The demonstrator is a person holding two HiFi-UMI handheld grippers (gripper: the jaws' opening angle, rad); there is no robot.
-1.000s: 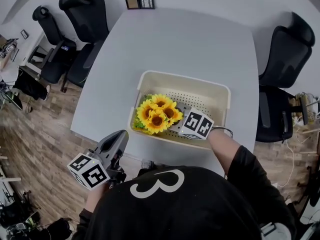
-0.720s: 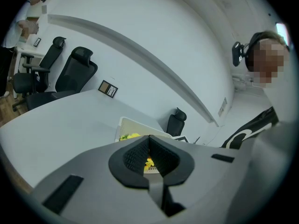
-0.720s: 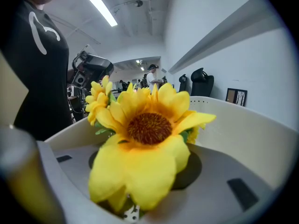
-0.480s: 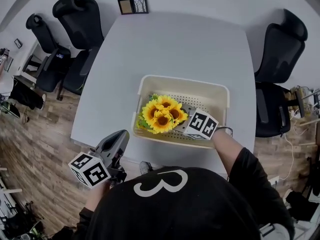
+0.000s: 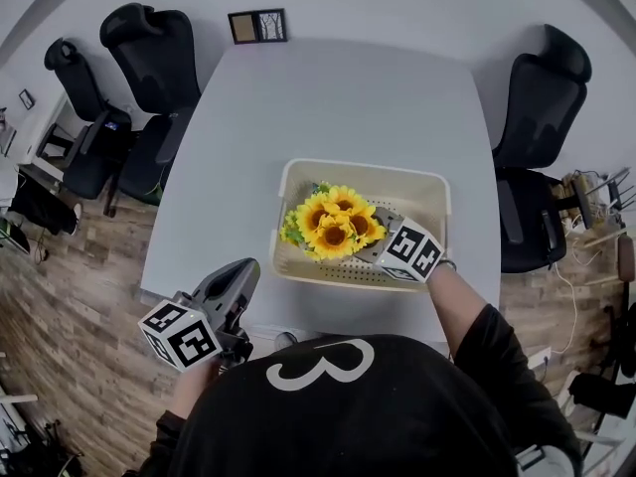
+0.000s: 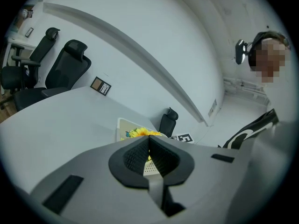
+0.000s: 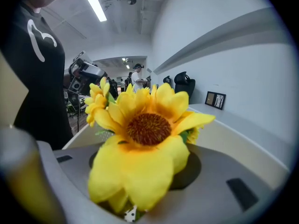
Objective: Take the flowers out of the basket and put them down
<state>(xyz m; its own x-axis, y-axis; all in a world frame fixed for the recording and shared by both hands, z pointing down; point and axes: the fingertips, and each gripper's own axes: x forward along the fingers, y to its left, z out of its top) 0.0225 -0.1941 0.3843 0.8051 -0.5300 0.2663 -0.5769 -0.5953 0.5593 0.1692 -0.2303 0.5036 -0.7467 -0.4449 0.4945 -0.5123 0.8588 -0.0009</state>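
Shifted slightly since earlier frame: right hand-held gripper (image 5: 380, 240) and yellow artificial sunflower bunch with green leaves (image 5: 336, 224), now a little nearer basket middle. Jaws clamped on bunch low down, by stems; blossoms fill right gripper view and hide pads. Bunch still inside cream perforated plastic basket (image 5: 363, 168). Basket on pale grey counter (image 5: 338, 97), near its front edge. Left hand-held gripper (image 5: 243, 269) off counter's near-left corner, jaws closed together, nothing between them. Black office chairs (image 5: 149, 38) at both sides of counter.

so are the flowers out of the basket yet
Not out: in the head view the flowers lie inside the basket rim, gripped by the right hand-held gripper.
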